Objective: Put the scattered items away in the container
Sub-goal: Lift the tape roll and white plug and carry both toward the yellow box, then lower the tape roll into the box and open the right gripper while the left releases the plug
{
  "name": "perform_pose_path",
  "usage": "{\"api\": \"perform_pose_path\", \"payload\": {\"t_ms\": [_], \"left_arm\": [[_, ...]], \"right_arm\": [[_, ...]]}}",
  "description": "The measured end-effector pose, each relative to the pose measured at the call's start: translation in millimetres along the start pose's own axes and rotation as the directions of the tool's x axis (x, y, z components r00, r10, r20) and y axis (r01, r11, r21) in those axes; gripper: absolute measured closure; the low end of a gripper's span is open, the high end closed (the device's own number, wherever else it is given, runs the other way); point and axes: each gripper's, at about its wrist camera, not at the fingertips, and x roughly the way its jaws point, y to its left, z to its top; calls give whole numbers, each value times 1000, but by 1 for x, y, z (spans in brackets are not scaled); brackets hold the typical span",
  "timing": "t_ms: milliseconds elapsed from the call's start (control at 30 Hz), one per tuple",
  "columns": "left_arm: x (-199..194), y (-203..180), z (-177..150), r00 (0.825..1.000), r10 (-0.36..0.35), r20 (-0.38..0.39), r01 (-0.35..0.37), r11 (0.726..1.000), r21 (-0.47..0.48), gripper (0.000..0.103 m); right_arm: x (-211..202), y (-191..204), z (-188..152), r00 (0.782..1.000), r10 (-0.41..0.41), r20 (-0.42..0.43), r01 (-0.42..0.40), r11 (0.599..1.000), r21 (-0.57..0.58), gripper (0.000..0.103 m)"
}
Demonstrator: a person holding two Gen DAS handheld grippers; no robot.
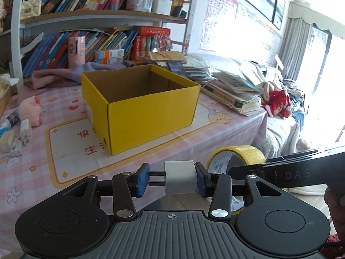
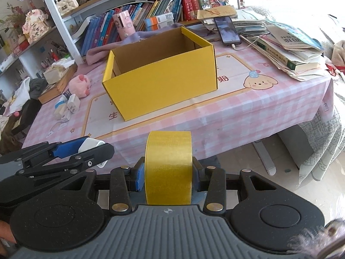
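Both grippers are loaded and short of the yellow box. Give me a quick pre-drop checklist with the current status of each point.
1. Left gripper holds the white plug adapter: ok, though one pad touches only its prongs.
2. Right gripper clamps the yellow tape roll across its width: ok.
3. Yellow box open and upright on the table: ok.
4. Room inside the box: ok for the part in view; the near floor is hidden by the front wall.
5. Grippers over the box opening: not ok, both are short of the table edge.
6. Path to the box free of clutter: ok; the small items lie off to the left.
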Motion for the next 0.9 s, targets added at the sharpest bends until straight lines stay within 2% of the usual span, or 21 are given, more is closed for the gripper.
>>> {"api": "perform_pose_path", "payload": {"t_ms": [367,567,667,900], "left_arm": [[-1,0,16,997,-38,67,37,999,27,60],[0,-11,20,994,-76,84,69,994,86,60],[-2,-8,26,993,-58,105,48,994,95,60],[-5,22,64,984,18,179,-23,999,27,60]], "right_arm": [[-5,14,8,999,-30,42,33,997,-77,64],[-8,6,13,995,-66,81,69,997,-34,64],[-6,9,20,992,-59,108,65,997,-52,64],[4,22,54,983,10,186,20,988,-155,64]]}}
